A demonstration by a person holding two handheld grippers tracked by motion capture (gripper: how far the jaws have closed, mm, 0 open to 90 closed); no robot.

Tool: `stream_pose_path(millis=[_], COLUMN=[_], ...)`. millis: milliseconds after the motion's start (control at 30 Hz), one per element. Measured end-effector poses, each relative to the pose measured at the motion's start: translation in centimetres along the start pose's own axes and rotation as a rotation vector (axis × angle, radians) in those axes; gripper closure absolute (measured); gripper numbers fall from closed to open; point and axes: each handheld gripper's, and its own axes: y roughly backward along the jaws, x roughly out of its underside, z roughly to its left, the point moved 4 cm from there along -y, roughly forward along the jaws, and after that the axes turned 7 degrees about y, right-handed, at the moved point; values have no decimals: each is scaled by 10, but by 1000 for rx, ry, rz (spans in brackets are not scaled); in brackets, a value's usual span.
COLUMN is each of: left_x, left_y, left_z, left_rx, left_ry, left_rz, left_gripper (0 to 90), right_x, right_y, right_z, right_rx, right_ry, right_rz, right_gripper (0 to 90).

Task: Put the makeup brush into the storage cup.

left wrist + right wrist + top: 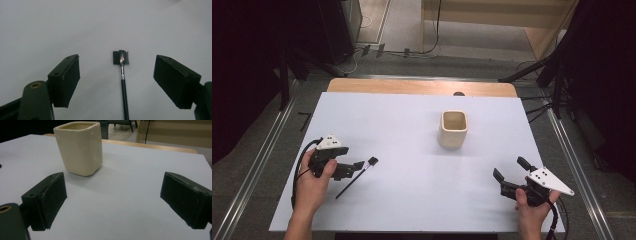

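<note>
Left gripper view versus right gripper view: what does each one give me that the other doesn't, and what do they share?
The left gripper view looks between the open jaws of the left hand-held gripper at a thin black brush lying flat, its handle running down between them, untouched. The right gripper view looks past the open jaws of the right hand-held gripper at a cream square cup standing upright beyond the jaws, with nothing between them. Both show the white table sheet and two black jaws set wide apart.

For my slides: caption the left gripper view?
Open left gripper straddling a thin black brush lying on the white table.
</note>
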Motion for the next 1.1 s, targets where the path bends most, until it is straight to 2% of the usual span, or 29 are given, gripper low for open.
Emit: stream_pose_path(millis=[133,233,267,300,500,533,567,767,900,1000,1100], left_x=[0,3,3,5,9,10,10,14,20,20,21], left_y=[-4,-8,-8,-8,-4,-2,-2,-2,-4,-3,-3], left_z=[0,-3,-3,-5,-10,-10,-11,-16,-17,-16,-15], left_rx=[-20,-51,-51,-69,-83,-67,-70,-108,-118,-113,-88], left_ry=[17,2,2,-14,-21,-9,-12,-39,-50,-45,-37], left_rz=[53,134,134,178,235,250,257,332,405,408,435], left_gripper=[232,235,235,235,232,234,240,365,457,548,627], right_x=[1,1,1,1,2,2,1,1,2,3,3], right_y=[-2,-2,-2,-1,-3,-3,-4,-5,-5,-6,-6], right_z=[0,1,1,1,0,1,1,2,2,1,1], right_rx=[-5,-7,-7,-5,-7,-7,-11,-16,-16,-14,-14], right_ry=[4,0,0,6,-1,1,3,8,3,1,2], right_rz=[10,13,13,11,18,22,21,24,29,31,33], right_gripper=[73,75,75,77,83,84,85,86,86,86,86])
